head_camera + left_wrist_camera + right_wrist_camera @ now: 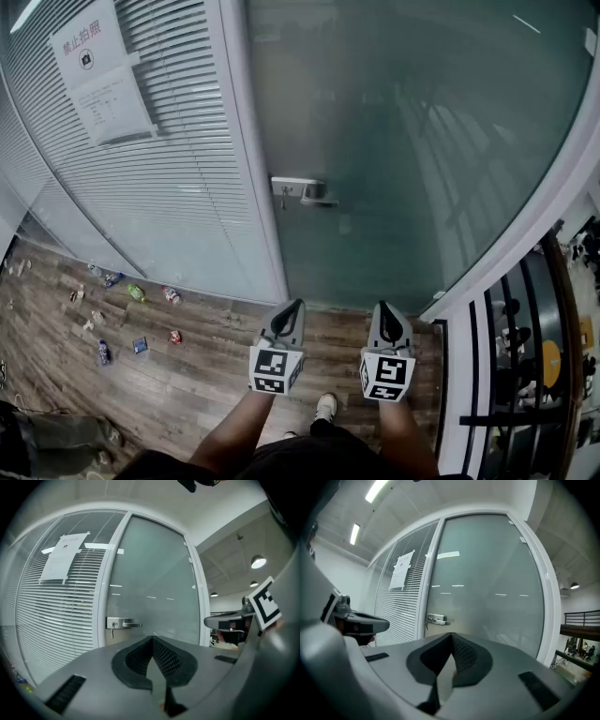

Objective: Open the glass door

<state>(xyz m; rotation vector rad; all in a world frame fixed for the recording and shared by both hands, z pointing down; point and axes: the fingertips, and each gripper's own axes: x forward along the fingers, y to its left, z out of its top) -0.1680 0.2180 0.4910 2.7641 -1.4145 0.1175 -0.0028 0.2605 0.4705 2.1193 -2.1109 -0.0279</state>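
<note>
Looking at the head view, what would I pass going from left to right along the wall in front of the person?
White paper notices → white upright door frame post → silver lever handle → the rest of the frosted glass door → white right-hand frame.
</note>
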